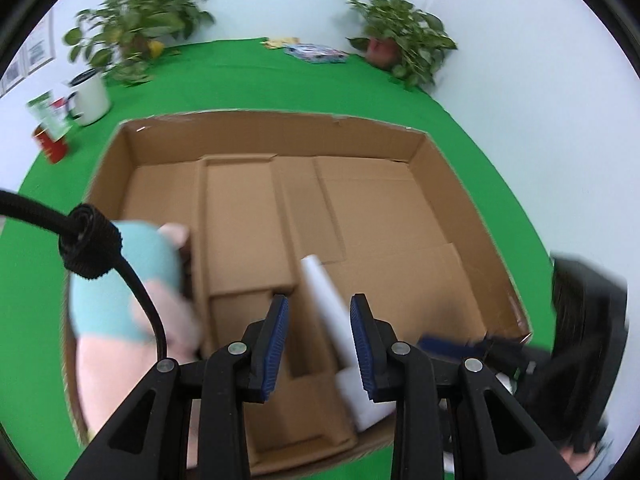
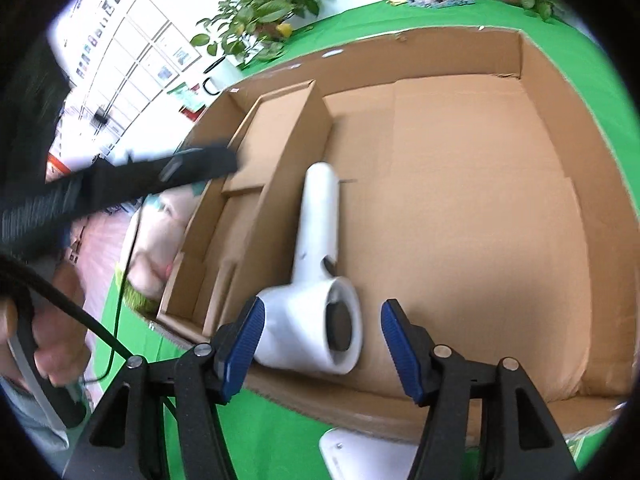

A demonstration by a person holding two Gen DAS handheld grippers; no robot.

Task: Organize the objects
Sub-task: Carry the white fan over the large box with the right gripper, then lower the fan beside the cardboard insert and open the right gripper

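A white hair dryer (image 2: 316, 280) lies inside a large open cardboard box (image 2: 480, 200), beside a cardboard divider, its barrel near the front wall and its handle pointing away. It also shows in the left wrist view (image 1: 332, 312). My right gripper (image 2: 322, 346) is open above the front wall, with the dryer's barrel between its blue fingers (image 2: 400, 354) but not gripped. My left gripper (image 1: 320, 344) is open above the box's front, with the dryer below it. The box (image 1: 472, 216) stands on a green table.
A soft doll in teal (image 1: 120, 280) leans at the box's left edge. On the green cloth (image 1: 248, 80) stand a white mug (image 1: 90, 96), a red can (image 1: 50, 144), two potted plants (image 1: 400, 36) and flat packets (image 1: 316, 52) at the back. A white object (image 2: 360, 456) lies in front of the box.
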